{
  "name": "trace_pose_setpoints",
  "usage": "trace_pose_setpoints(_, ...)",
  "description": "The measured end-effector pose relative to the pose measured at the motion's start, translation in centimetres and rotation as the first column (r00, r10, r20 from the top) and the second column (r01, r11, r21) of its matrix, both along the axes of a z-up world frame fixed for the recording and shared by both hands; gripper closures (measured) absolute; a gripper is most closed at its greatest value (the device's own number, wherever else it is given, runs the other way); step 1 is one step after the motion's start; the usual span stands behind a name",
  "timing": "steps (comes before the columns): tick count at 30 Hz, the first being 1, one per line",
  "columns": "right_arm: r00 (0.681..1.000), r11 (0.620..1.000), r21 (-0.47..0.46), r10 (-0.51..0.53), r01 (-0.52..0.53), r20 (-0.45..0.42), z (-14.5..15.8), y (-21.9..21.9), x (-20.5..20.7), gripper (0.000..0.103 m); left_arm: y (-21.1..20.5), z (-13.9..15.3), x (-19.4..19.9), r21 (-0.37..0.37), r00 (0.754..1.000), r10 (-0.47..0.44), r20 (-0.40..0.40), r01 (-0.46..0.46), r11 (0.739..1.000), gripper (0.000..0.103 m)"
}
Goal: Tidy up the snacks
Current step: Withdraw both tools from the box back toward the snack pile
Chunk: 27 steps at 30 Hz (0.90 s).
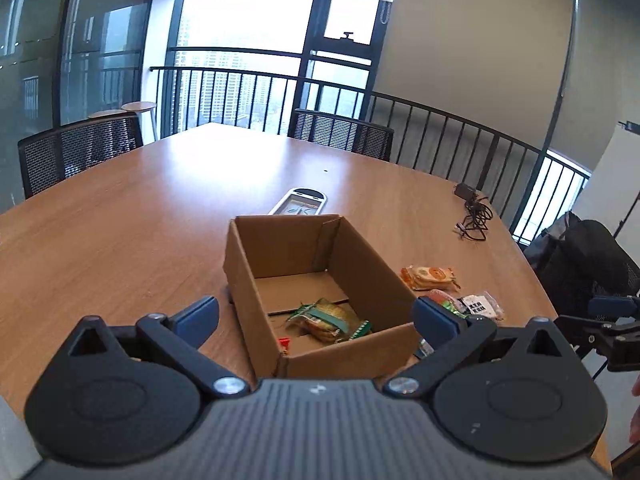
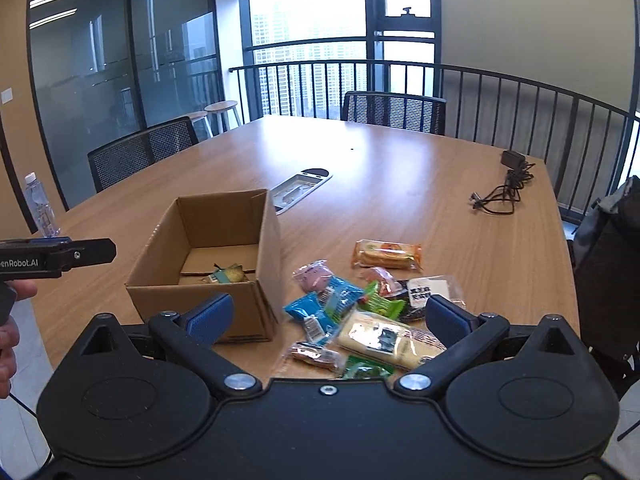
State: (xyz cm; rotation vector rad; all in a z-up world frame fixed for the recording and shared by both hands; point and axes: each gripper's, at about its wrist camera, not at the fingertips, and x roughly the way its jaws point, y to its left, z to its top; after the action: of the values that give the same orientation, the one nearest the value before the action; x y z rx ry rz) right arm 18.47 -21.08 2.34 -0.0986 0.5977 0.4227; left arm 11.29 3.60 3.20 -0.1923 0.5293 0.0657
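An open cardboard box (image 1: 256, 300) (image 2: 160, 280) stands on the wooden table with a green-wrapped snack (image 1: 330, 320) (image 2: 226, 274) inside. My left gripper (image 1: 316, 316) is open and empty above the box's near end. My right gripper (image 2: 330, 314) is open and empty above a pile of snack packets (image 2: 348, 312) to the right of the box: blue, pink, green, a pale yellow one (image 2: 384, 340). An orange packet (image 2: 386, 254) (image 1: 428, 276) lies farther back.
A black charger with cable (image 2: 508, 184) (image 1: 472, 212) lies at the far right of the table. A metal cable hatch (image 2: 300, 188) sits behind the box. Mesh chairs (image 2: 394, 112) surround the table. A water bottle (image 2: 40, 208) stands at left. A dark bag (image 2: 612, 264) sits at right.
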Motion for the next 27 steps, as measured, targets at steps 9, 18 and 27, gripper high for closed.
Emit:
trace_pose_setpoints(9,0.999,0.999,-0.003,-0.038,0.038,-0.017,-0.6,-3.0,-0.3,0.0,-3.5,0.1,0.7,0.018,0.998,-0.068,0.0,0.068,0.998,0.0)
trace_pose_setpoints(18,0.998,0.998,-0.003,-0.061,0.061,-0.029,-0.8,-5.0,-0.5,0.0,-5.9,-0.5,1.4,0.018,0.992,-0.121,-0.021,0.121,0.992,0.0)
trace_pose_setpoints(27,0.994,0.996,0.002,-0.09,0.091,-0.064,-2.0,-6.8,0.2,0.0,-7.6,-1.8,2.6,0.013,0.981,-0.188,-0.041,0.189,0.982,0.001)
